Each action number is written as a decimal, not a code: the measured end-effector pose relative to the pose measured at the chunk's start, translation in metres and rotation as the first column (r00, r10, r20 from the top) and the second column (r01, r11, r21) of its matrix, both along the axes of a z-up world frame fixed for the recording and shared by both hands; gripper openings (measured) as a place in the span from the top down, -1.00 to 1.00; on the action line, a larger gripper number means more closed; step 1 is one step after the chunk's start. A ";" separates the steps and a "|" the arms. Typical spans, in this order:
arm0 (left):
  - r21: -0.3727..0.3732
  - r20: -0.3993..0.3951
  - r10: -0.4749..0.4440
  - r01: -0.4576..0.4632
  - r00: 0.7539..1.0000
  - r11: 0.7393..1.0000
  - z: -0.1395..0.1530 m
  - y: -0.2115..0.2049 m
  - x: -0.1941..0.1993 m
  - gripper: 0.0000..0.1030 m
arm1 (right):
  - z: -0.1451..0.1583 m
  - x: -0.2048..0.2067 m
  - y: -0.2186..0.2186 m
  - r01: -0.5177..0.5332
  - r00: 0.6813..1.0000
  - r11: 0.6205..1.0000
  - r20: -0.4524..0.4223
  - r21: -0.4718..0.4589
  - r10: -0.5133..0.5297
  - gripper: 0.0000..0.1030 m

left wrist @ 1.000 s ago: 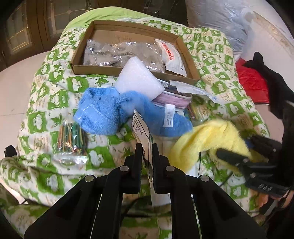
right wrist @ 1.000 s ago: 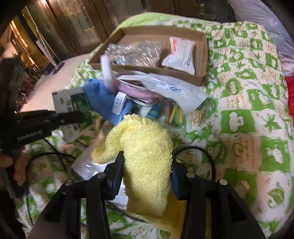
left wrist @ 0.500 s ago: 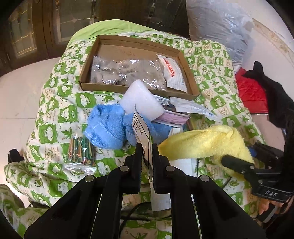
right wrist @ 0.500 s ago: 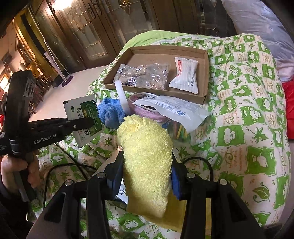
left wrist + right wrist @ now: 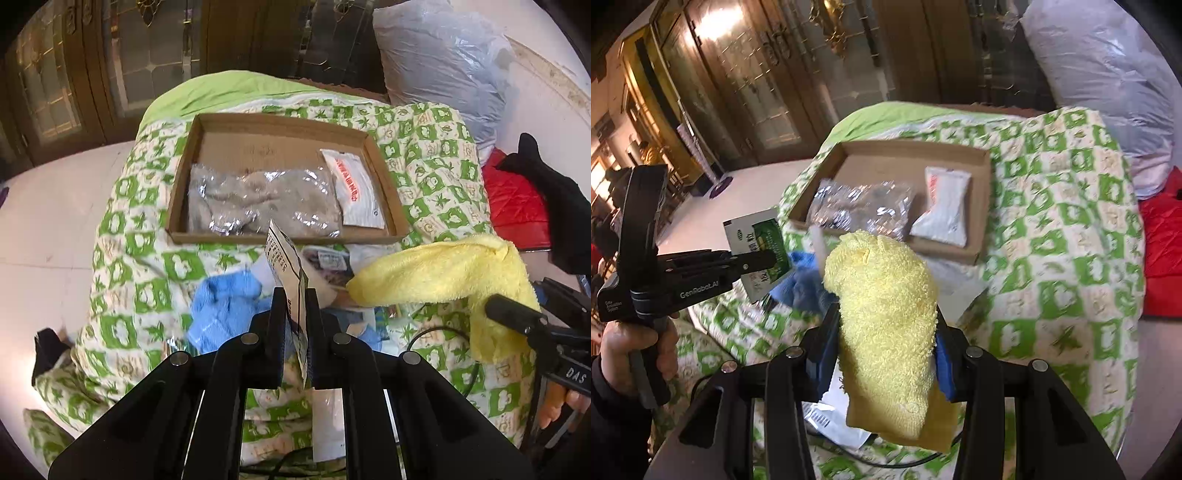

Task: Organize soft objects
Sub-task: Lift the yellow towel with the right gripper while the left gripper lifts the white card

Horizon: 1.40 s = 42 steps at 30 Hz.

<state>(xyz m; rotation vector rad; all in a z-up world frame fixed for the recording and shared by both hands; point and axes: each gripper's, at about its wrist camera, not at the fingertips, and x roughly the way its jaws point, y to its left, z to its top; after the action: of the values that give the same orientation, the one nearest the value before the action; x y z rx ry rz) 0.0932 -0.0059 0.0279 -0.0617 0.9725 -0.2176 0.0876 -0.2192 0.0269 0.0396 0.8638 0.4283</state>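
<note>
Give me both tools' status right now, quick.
Left tool: closed on a flat green and white packet.
Right tool: closed on the yellow towel, held clear of the quilt.

"GenRobot.AI" stands on the left hand-held gripper (image 5: 759, 263), "DAS" on the right hand-held gripper (image 5: 513, 317)

Dark wooden glazed doors (image 5: 750, 85) stand behind a pale tiled floor (image 5: 48, 229), catching warm light.

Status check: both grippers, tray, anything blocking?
Left gripper shut on flat packet. Right gripper shut on yellow towel. Cardboard tray ahead, two bags inside. Path clear.
</note>
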 end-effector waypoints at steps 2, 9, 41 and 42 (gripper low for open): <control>0.017 0.008 -0.007 0.007 1.000 1.000 0.002 -0.003 0.000 0.84 | 0.000 0.003 -0.007 0.018 1.000 1.000 -0.002 0.001 -0.018 0.14; 0.049 0.021 -0.009 0.008 1.000 0.999 0.002 -0.008 -0.002 0.84 | -0.001 0.008 -0.021 0.056 0.998 0.998 -0.013 0.014 -0.056 0.14; 0.038 0.071 0.073 -0.075 0.995 0.996 0.034 0.018 -0.023 0.84 | 0.017 0.017 -0.008 -0.019 1.000 1.000 0.021 0.020 0.018 0.14; 0.036 0.071 0.075 -0.078 0.995 0.996 0.035 0.018 -0.023 0.84 | 0.018 0.018 -0.007 -0.022 0.999 1.000 0.025 0.017 0.022 0.14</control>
<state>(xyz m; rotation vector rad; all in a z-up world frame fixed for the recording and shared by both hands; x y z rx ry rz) 0.0702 0.0123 0.0624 -0.0553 0.9034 -0.1297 0.1053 -0.2263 0.0450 0.0411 0.8371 0.4560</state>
